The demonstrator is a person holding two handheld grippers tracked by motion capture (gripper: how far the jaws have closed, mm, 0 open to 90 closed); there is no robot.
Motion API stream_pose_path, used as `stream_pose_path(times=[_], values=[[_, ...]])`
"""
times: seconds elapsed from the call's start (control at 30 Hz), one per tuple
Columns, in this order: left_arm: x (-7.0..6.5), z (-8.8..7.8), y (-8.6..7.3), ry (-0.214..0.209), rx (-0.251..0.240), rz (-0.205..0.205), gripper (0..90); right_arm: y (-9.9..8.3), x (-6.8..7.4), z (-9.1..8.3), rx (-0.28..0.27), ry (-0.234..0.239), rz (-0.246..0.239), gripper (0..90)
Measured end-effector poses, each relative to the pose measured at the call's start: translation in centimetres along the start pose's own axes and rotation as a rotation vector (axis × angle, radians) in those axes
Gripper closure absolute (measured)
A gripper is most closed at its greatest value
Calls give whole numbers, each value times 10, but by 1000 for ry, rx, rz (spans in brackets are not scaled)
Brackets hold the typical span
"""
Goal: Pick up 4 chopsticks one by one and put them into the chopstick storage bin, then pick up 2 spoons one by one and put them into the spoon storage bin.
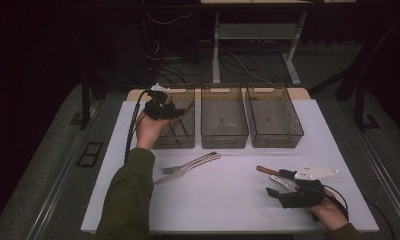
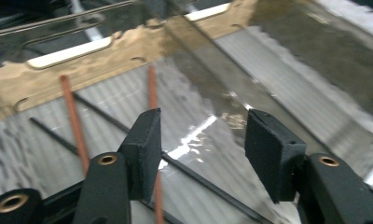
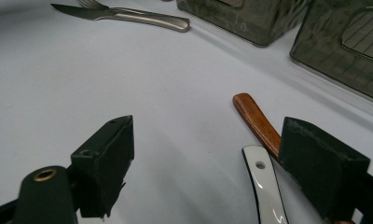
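Note:
My left gripper [image 1: 172, 112] hangs over the left of three smoky clear bins [image 1: 184, 140]. In the left gripper view it [image 2: 204, 126] is open, with nothing pinched between the pads. Below it, on the bin floor, lie thin brown sticks [image 2: 74, 116] and black sticks [image 2: 208, 184]. My right gripper [image 1: 276, 192] rests low on the white table near the front right, jaws open [image 3: 208, 135]. A utensil with a brown wooden handle [image 3: 255, 119] [image 1: 266, 170] and one with a glossy white handle [image 3: 265, 184] lie just beside its right jaw, not gripped.
A steel fork and knife [image 1: 190, 165] [image 3: 128, 15] lie together mid-table. The middle bin [image 1: 224, 141] and right bin [image 1: 275, 141] stand beside the left one along the far edge. The white mat [image 1: 223, 205] ends close to the right hand.

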State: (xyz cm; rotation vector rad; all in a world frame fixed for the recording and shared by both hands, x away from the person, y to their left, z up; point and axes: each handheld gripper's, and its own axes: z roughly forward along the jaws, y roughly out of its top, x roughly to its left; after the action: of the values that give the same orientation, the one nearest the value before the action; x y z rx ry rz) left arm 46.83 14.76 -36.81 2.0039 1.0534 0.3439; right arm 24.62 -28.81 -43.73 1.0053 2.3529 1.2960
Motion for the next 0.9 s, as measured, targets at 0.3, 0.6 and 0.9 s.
stream_pose_path(times=[0.3, 0.6, 0.9], values=[[-35, -26, -18, -89, -46, 75, 359, -1, 1, -2, 5, -10, -4, 179], [-71, -43, -38, -147, -60, 151, 302, -2, 1, -2, 3, -9, -2, 179], [-88, -55, -66, -174, -91, 195, 185, -2, 0, -2, 5, -14, 0, 179]])
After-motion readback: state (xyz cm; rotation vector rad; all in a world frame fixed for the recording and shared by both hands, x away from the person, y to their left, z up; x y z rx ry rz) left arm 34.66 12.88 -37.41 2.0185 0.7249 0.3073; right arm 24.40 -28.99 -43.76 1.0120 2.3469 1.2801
